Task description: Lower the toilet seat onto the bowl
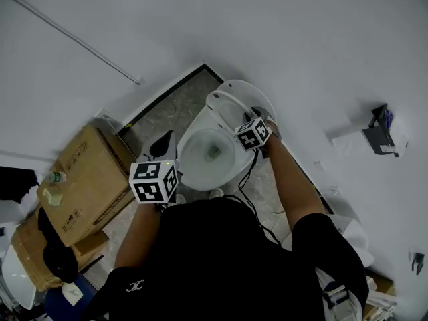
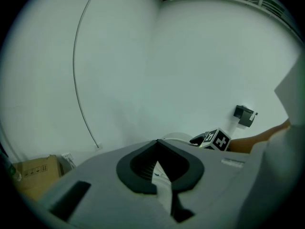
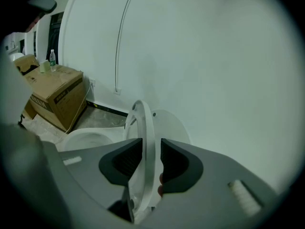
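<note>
The white toilet seat stands raised on edge, just in front of the upright lid and over the open bowl. My right gripper straddles the seat's rim; a thin gap shows beside the right pad, so the jaws stand open around it. In the head view the right gripper reaches the seat from the right of the bowl. My left gripper hovers left of the bowl, touching nothing. In its own view the left gripper has its pads together, facing the bare wall.
Cardboard boxes with a small bottle on top stand left of the toilet. A black paper holder hangs on the wall at the right. A cable trails down from the right gripper. White walls close in behind the toilet.
</note>
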The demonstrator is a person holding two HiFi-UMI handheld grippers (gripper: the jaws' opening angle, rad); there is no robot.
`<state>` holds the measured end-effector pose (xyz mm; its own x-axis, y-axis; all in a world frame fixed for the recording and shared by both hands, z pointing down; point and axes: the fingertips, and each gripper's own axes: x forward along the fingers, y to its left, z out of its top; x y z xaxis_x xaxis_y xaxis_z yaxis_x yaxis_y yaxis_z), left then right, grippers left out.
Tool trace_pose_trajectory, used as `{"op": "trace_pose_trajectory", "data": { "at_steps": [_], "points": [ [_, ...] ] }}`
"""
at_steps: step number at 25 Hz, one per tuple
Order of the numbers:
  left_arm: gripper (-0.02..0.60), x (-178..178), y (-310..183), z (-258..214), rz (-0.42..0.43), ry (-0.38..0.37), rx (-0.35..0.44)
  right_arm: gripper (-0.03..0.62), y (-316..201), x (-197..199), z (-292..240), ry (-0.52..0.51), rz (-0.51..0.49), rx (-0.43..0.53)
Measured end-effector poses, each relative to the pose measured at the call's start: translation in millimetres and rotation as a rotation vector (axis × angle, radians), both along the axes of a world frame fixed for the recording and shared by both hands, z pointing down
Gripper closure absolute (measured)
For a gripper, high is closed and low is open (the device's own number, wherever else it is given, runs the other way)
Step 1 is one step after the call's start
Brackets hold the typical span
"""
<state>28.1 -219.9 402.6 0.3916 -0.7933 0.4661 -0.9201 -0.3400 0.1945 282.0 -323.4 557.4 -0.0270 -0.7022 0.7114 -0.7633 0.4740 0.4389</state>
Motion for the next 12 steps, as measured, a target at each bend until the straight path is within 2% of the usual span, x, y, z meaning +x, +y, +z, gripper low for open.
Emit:
{"op": "trace_pose_trajectory", "data": {
  "at_steps": [4, 12],
  "points": [
    [0.572, -1.6, -0.7, 2.5, -0.022, -0.004, -0.006, 0.474, -0.4, -1.3, 11.1, -0.018, -0.007, -0.042],
    [0.572, 2.9, -2.0, 7.8, -0.022, -0.003, -0.016, 0.511, 6.7, -10.7, 12.0, -0.041, -0.043, -0.054]
  ]
}}
